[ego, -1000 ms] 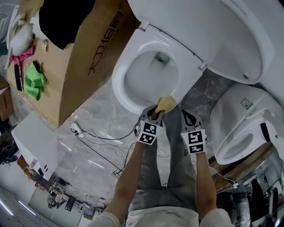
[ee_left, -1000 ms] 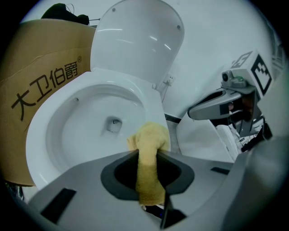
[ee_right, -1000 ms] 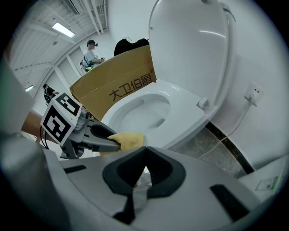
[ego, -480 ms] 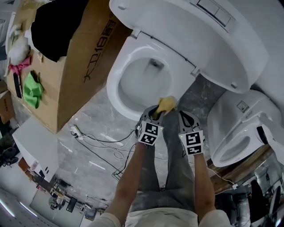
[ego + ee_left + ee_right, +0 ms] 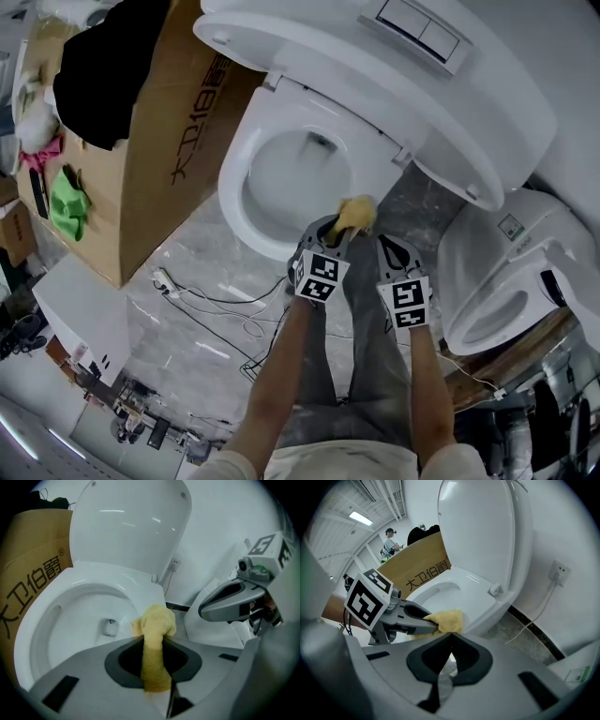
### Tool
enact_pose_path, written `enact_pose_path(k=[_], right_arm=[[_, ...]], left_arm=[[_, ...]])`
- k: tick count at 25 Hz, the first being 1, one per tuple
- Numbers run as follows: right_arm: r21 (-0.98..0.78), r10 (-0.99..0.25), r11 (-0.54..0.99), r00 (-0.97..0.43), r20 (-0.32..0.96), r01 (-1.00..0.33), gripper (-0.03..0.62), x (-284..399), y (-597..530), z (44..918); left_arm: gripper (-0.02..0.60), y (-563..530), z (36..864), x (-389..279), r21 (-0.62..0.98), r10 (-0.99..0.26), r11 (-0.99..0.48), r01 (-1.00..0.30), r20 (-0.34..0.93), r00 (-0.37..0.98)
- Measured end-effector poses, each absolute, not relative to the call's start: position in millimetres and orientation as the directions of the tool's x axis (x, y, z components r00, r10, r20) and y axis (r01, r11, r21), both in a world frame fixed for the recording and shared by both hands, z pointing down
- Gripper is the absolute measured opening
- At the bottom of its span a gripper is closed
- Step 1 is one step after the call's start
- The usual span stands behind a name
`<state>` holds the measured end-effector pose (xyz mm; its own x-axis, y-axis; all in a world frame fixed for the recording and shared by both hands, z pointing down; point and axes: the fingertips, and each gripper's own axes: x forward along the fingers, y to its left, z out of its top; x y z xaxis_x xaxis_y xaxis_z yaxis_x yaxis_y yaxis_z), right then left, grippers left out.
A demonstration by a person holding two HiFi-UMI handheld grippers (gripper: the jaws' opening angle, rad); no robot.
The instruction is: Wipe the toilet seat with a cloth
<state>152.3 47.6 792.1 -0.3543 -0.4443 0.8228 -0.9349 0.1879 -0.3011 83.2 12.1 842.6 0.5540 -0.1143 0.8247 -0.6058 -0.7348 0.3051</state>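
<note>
A white toilet with its lid [image 5: 394, 84] raised shows its seat [image 5: 239, 192] and bowl [image 5: 79, 620]. My left gripper [image 5: 336, 231] is shut on a yellow cloth [image 5: 355, 215], whose bunched end [image 5: 154, 623] rests at the near right rim of the seat [image 5: 136, 585]. My right gripper [image 5: 392, 246] hovers just right of the left one, over the floor beside the toilet, jaws closed with nothing in them. In the right gripper view the cloth [image 5: 445, 620] sticks out of the left gripper [image 5: 429, 625] against the seat [image 5: 478, 585].
A large cardboard box [image 5: 159, 141] stands left of the toilet with dark clothing on top. A second toilet [image 5: 506, 272] sits at the right. Cables [image 5: 216, 300] lie on the marble floor. A wall socket [image 5: 558, 571] with a cord is behind the toilet.
The view has shifted so the toilet sits lower-left in frame. The left gripper with the cloth has slid slightly right along the seat's near rim; the right gripper stays beside it.
</note>
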Motion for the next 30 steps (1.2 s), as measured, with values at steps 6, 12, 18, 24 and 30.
enact_pose_path(k=[6,12,18,24,30], right_arm=[[-0.303,-0.455,0.186,-0.355,0.817,-0.935,0.008,162,41,791],[-0.303,-0.466,0.178,-0.351,0.812,-0.936,0.008,172,32,789],[-0.304,-0.477,0.183,-0.354,0.804,-0.935,0.008,180,24,787],[-0.303,-0.49,0.177,-0.351,0.798,-0.936,0.008,184,16,784],[-0.288,-0.503,0.168,-0.333,0.798,-0.943,0.008,183,10,777]], left_arm=[[0.097,-5,843,102,0.292,-0.124,-0.741,-0.605,0.826,0.549],[0.097,-21,842,117,0.28,-0.127,-0.751,-0.598,0.828,0.547],[0.098,-37,841,127,0.27,-0.133,-0.759,-0.593,0.827,0.547],[0.1,-56,840,140,0.254,-0.136,-0.771,-0.585,0.83,0.54],[0.103,-74,838,145,0.237,-0.131,-0.783,-0.575,0.841,0.524]])
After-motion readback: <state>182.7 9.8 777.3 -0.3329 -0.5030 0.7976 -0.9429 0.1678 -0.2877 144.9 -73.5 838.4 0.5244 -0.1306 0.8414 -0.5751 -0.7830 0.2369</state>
